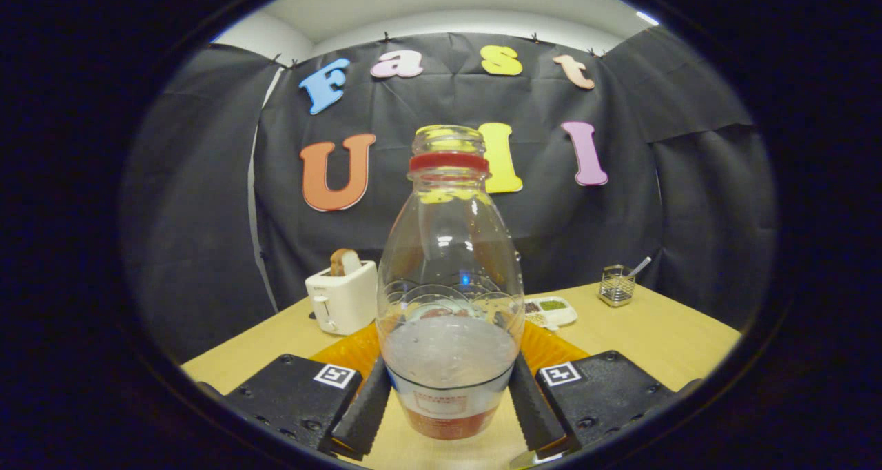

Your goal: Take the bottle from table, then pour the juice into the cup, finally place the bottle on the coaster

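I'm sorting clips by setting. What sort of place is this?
Probably a staged kitchen-style booth, not a real kitchen: black cloth walls hang behind a wooden table with a toaster holding bread. The tongs are shut on a clear bottle.

Wall: black cloth is hanging creased behind the table.
Table: pale wood is catching warm light.
Ceiling: white, possibly lamp-lit.
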